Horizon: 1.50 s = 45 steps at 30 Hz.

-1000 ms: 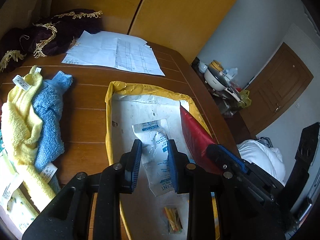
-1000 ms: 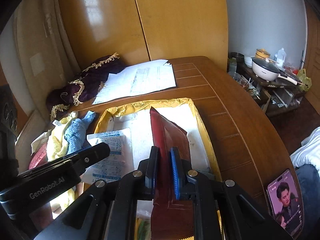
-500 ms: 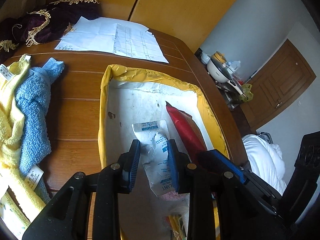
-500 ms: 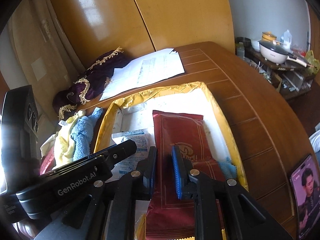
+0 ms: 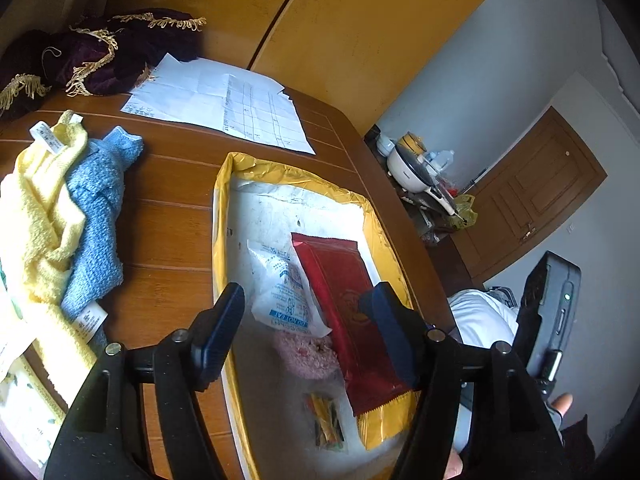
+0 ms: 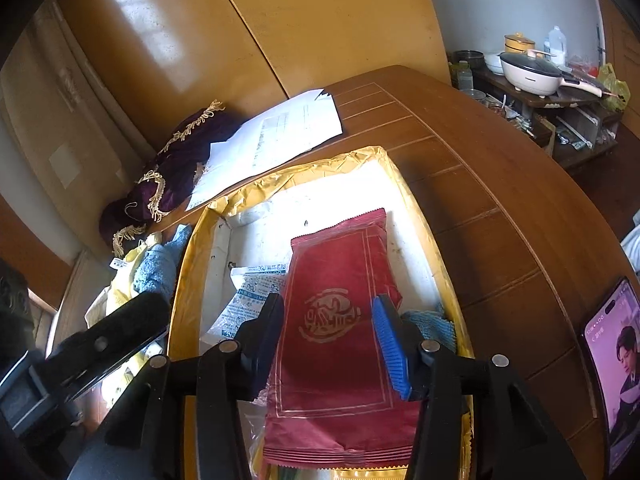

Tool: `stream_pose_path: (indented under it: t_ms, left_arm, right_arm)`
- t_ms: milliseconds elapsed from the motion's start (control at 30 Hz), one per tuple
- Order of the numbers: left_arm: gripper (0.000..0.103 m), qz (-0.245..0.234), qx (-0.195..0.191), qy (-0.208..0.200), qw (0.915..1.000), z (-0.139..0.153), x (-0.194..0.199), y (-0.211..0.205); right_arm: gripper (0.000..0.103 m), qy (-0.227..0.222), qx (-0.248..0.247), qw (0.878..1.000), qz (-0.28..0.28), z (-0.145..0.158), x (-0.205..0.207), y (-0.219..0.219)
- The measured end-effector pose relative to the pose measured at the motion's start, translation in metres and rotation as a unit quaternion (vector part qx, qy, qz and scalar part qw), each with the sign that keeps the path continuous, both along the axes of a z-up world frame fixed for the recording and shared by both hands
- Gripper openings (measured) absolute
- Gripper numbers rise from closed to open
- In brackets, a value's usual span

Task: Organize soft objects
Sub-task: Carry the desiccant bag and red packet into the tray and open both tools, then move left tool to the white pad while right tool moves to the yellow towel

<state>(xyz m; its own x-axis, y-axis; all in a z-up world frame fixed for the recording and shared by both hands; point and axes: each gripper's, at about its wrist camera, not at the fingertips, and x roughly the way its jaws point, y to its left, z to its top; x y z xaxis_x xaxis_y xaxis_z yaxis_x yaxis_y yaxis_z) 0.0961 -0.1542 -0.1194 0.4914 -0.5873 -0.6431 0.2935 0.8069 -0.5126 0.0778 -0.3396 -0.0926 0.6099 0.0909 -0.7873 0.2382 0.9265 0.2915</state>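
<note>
Both the left gripper (image 5: 302, 332) and right gripper (image 6: 328, 340) hang wide open and empty over the yellow-rimmed tray (image 5: 221, 216), where the red packet (image 6: 340, 308), white sachet (image 5: 280, 288) and what looks like a pink puff (image 5: 308, 356) already lie, while the yellow towel (image 5: 36, 216) and blue towel (image 5: 96, 216) wait on the bench (image 5: 172, 208).

red pouch (image 6: 340, 320) covers blue cloth (image 6: 434, 326), phone (image 6: 614, 376) cut off

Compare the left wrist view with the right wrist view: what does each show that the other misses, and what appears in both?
Only the left wrist view shows the fluffy pink item and the small packet of coloured sticks in the yellow-rimmed white tray.

Only the right wrist view shows the lit smartphone on the wooden table.

Both show the flat red foil pouch, the white desiccant sachet, the yellow towel, the blue towel and white papers. Both grippers, left and right, are open.
</note>
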Motion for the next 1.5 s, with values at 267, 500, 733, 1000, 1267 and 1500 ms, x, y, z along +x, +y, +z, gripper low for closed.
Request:
stream_pose_path:
  t_ms: [267, 500, 733, 1000, 1267, 1500]
  left_arm:
    - [0.066, 0.054, -0.002, -0.017, 0.9984, 0.004, -0.037, 0.049]
    - [0.066, 0.120, -0.012, -0.001, 0.9927, -0.003, -0.057, 0.103]
    - [0.066, 0.173, 0.010, -0.027, 0.9844, -0.007, -0.079, 0.137]
    - [0.067, 0.200, 0.029, -0.049, 0.9782, -0.006, -0.084, 0.159]
    - [0.067, 0.210, 0.038, -0.045, 0.9759, -0.011, -0.085, 0.170]
    - [0.067, 0.215, 0.032, -0.026, 0.9756, -0.018, -0.081, 0.178]
  right_arm:
    - [0.050, -0.006, -0.019, 1.000, 0.005, 0.005, -0.003, 0.004]
    - [0.070, -0.071, -0.014, 0.994, 0.080, 0.036, -0.019, 0.052]
    - [0.071, -0.086, 0.018, 0.981, 0.171, 0.040, -0.027, 0.114]
    - [0.071, -0.073, 0.012, 0.968, 0.241, 0.026, -0.037, 0.171]
    - [0.071, -0.064, 0.019, 0.962, 0.266, 0.020, -0.042, 0.182]
    - [0.066, -0.051, 0.027, 0.959, 0.278, 0.013, -0.040, 0.187]
